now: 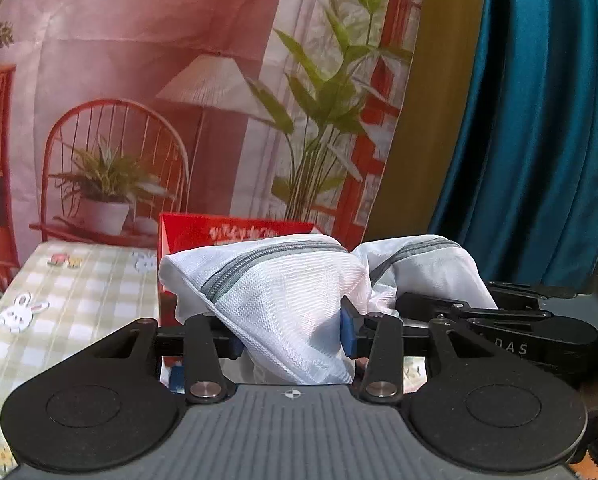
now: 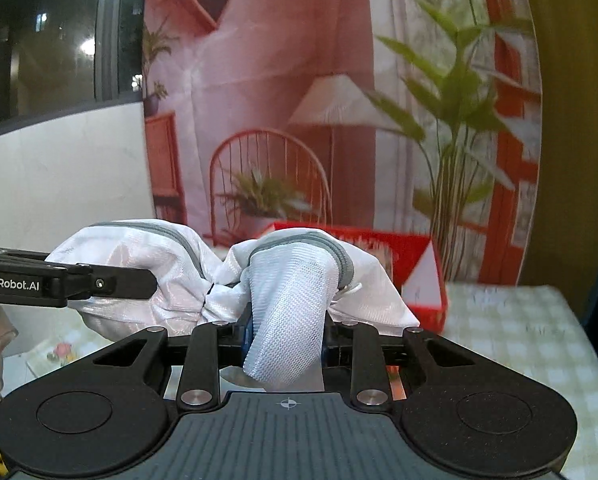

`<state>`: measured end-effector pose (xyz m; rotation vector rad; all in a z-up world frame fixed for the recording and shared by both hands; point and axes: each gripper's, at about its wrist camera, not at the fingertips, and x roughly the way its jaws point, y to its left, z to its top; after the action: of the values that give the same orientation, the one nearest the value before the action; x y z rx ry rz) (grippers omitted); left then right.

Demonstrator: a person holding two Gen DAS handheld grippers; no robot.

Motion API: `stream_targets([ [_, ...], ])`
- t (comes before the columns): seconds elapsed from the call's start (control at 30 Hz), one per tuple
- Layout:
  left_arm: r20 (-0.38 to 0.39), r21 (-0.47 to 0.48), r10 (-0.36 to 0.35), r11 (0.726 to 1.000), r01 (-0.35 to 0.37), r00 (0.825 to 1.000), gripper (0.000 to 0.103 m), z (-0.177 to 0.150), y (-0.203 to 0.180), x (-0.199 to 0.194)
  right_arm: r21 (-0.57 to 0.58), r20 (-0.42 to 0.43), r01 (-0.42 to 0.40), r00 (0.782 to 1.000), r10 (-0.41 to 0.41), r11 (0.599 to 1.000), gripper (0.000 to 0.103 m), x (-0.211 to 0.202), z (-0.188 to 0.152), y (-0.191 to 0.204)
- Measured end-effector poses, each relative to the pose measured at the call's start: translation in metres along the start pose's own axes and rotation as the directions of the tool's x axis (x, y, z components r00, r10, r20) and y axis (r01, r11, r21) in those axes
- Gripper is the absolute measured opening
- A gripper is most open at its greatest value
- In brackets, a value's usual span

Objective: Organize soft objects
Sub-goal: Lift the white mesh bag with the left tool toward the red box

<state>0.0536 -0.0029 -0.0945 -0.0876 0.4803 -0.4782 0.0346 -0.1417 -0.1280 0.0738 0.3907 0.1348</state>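
Two grippers share one white mesh laundry bag with a grey zipper (image 1: 295,292), which hangs between them above the table, bunched and sagging in the middle.

In the left wrist view a fold of the mesh fills the gap between the jaws of the left gripper (image 1: 293,332); the blue pads press into it from both sides, so this gripper is clamped on the bag. The zipper runs over the top of the held fold and continues on the second hump of cloth to the right, where the black fingers of the right gripper (image 1: 427,308) reach in.

In the right wrist view a tongue of mesh drops straight down between the jaws of the right gripper (image 2: 285,340), pinched there, with the grey zipper curving over it. The left gripper (image 2: 139,280) comes in from the left edge, its black arm lying against the bag's other hump.

Behind the bag stands a red cardboard box with white lettering (image 1: 235,236), on a table covered in a pale green checked cloth with rabbit and flower prints (image 1: 79,300). Farther back hang a printed backdrop of a pink room with plants (image 1: 179,80) and a teal curtain (image 1: 539,120).
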Motion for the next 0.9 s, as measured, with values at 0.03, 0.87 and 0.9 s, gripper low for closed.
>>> stream_targets([
  [0.03,0.002,0.003,0.000,1.000,0.000,1.000,0.045,0.002,0.001,0.002,0.002,0.005,-0.002,1.000,0.002,1.000,0.026,0.002,0.004,-0.002],
  [0.87,-0.037,-0.019,0.004,1.000,-0.005,0.999,0.049,0.043,0.039,0.082,0.016,-0.041,-0.057,0.997,0.058,0.998,0.026,0.089,0.038,-0.048],
  [0.9,-0.030,-0.005,0.005,1.000,-0.006,1.000,0.049,0.050,0.040,0.089,0.000,-0.033,-0.055,0.998,0.055,0.998,0.026,0.095,0.045,-0.052],
])
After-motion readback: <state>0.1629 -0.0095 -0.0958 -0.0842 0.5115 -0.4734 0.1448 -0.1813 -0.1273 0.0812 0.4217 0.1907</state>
